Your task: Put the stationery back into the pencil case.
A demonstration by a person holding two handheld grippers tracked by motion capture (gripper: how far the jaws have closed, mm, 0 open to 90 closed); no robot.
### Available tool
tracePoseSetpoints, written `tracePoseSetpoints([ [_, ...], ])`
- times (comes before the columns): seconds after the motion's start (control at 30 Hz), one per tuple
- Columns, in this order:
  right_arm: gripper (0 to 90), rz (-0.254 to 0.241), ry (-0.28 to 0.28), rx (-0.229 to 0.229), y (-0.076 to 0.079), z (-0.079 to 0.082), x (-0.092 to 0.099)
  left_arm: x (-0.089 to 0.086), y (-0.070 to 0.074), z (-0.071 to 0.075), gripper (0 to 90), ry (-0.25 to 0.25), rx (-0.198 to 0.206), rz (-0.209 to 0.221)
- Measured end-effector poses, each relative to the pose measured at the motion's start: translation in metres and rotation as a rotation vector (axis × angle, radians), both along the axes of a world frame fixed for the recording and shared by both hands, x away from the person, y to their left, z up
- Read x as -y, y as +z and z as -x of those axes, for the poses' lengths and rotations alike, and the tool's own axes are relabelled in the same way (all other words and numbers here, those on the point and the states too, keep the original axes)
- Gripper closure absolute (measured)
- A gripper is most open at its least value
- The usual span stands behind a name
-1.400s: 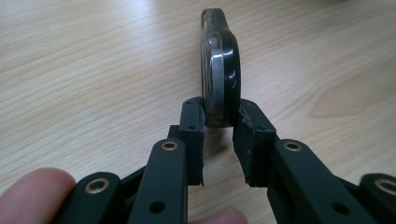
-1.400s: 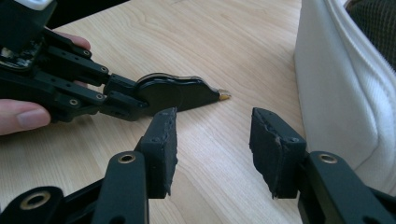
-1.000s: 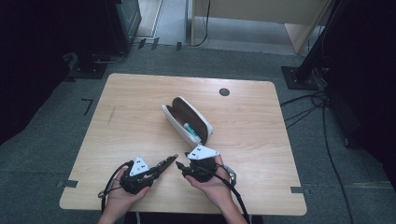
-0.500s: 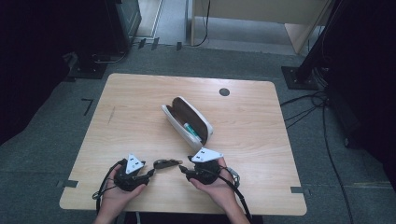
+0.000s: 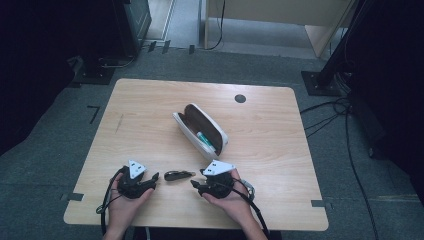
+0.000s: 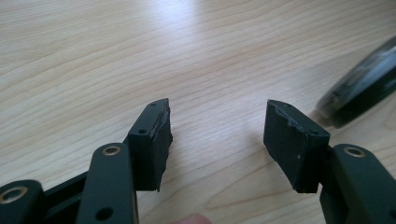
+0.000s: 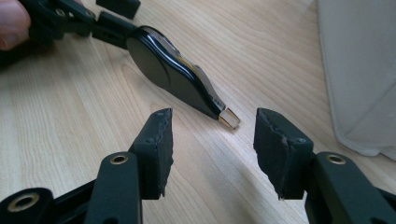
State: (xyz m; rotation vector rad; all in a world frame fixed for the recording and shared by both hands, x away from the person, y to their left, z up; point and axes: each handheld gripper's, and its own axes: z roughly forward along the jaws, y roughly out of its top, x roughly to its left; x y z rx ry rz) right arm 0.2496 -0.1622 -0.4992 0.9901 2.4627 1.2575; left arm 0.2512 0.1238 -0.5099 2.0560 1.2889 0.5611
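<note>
1. Light wooden table (image 5: 150,110), seen from above: a small glossy black teardrop-shaped gadget (image 5: 178,175) w/ a gold metal tip lies flat near the near edge, between the person's two hand-held tools.
2. Left gripper (image 5: 152,177) sits just left of the gadget; its jaws have just been opening and stand spread, nothing between them. In the left gripper view the gadget's rounded end (image 6: 362,91) shows blurred off to the right, outside the gap, apart from the pads.
3. Right gripper (image 5: 194,184) sits just right of the gadget, jaws also spread, pinching nothing. In the right gripper view the gold tip (image 7: 229,117) points toward the gap between the pads, close but not touching.
4. Key relation: the gadget's long axis runs left-right, rounded end toward the left tool, tip toward the right. Right hand looks better lined up; a short push fwd would prob. put the tip between its pads.
5. Farther back, mid-table: an open white fabric pencil case with brown lining (image 5: 200,128), a green item inside.
</note>
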Motion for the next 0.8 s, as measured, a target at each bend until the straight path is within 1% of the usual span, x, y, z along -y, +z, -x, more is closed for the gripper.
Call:
tracePoseSetpoints([
  [0.1,47.1,0.016,0.011,0.007,-0.002,-0.004,-0.003,-0.010,0.001,0.001,41.0,0.009,-0.007,0.018],
  [0.17,46.7,0.013,0.020,0.009,-0.003,-0.007,-0.006,-0.017,0.001,0.002,40.9,0.020,-0.008,0.028],
  [0.27,44.6,0.015,0.031,0.009,-0.005,-0.008,-0.012,-0.028,0.000,0.002,40.7,0.041,-0.012,0.031],
  [0.37,41.1,0.027,0.048,0.028,-0.006,-0.008,-0.019,-0.036,-0.001,0.002,38.8,0.044,-0.018,0.033],
  [0.47,37.7,0.034,0.059,0.052,-0.007,-0.008,-0.027,-0.040,-0.002,0.003,38.0,0.050,-0.019,0.026],
  [0.5,36.4,0.036,0.061,0.059,-0.007,-0.009,-0.029,-0.042,-0.002,0.003,38.0,0.050,-0.020,0.031],
  [0.53,35.9,0.041,0.057,0.071,-0.007,-0.009,-0.031,-0.042,-0.002,0.003,38.0,0.046,-0.023,0.032],
  [0.63,33.5,0.054,0.050,0.086,-0.009,-0.011,-0.038,-0.042,-0.003,0.003,38.1,0.041,-0.018,0.029],
  [0.73,33.7,0.062,0.054,0.086,-0.010,-0.014,-0.041,-0.042,-0.004,0.004,37.8,0.026,-0.008,0.014],
  [0.8,34.2,0.069,0.051,0.091,-0.011,-0.016,-0.043,-0.043,-0.005,0.004,36.9,0.026,-0.002,0.027],
])
